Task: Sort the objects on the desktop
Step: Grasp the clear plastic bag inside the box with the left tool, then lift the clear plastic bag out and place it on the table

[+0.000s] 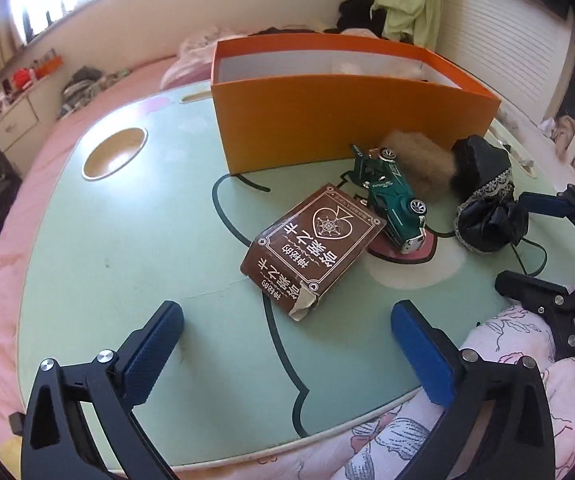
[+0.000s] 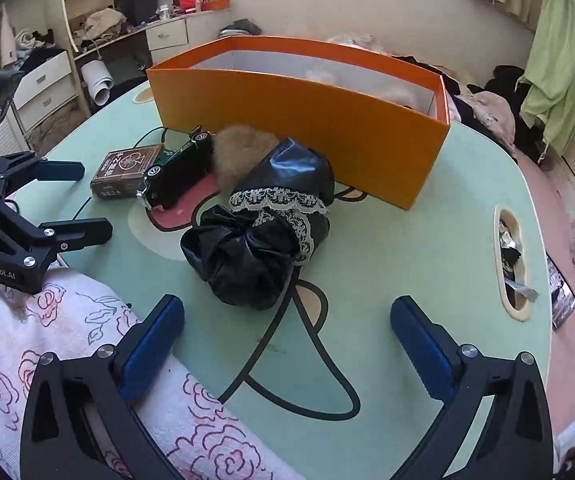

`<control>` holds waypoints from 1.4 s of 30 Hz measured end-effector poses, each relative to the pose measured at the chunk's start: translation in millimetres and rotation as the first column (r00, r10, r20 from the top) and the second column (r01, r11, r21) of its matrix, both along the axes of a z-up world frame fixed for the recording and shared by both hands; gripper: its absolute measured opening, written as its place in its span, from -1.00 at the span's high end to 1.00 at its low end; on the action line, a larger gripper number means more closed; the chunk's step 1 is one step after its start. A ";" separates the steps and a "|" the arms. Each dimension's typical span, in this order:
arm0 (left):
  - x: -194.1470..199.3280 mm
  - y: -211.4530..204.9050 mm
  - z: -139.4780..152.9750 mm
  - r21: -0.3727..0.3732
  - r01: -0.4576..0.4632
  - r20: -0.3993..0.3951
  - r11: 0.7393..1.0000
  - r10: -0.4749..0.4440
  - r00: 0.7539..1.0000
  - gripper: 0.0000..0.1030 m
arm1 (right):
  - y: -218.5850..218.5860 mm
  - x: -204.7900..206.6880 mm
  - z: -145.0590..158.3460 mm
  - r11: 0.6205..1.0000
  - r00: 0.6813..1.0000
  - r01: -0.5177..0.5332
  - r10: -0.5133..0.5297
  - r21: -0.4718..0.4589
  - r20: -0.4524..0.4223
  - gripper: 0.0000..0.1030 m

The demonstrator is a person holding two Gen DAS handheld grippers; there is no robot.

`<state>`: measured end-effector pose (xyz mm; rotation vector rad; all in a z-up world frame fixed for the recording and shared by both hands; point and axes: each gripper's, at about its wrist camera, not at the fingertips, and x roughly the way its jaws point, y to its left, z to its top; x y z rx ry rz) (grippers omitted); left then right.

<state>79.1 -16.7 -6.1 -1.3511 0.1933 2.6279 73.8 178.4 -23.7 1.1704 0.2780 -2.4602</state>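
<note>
Nearest in the left wrist view, the left gripper [image 1: 287, 322] hangs low over the near edge of the pale green table [image 1: 127, 248] with its blue-padded fingers [image 1: 155, 344] spread wide and nothing between them; a pink floral-print cloth [image 1: 519, 336] lies under its right finger. In the right wrist view the right gripper [image 2: 287, 320] is likewise spread wide and empty, its left finger [image 2: 151, 344] above the same floral cloth [image 2: 47, 320], which drapes over the table's near edge. Just ahead of the left gripper lies a brown card box [image 1: 315, 244] with white printed characters, flat on the table and torn at its near corner. Touching the box's far side is a green toy car [image 1: 391, 196], tipped onto its side. Directly ahead of the right gripper sits a black drawstring pouch [image 2: 263, 232] trimmed with white lace, its cord trailing toward the near edge. Behind the pouch and beside the car, a tan fur pom-pom [image 2: 239, 148] rests against the wall of an open orange box [image 2: 307, 120], which stands upright toward the far side of the table. A round recess [image 1: 113, 152] is sunk in the tabletop left of the orange box, and an oblong slot [image 2: 511, 260] holding small odds and ends lies on the right side. Beyond the table are pink bedding [image 1: 87, 108], white drawers [image 2: 43, 80] and a window.
</note>
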 end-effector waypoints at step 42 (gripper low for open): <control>-66.0 -0.5 123.6 0.266 0.029 -0.055 0.963 -0.015 0.998 0.49 | 4.7 8.8 -3.5 0.999 0.999 -0.012 0.010 -0.031 -0.048 -0.99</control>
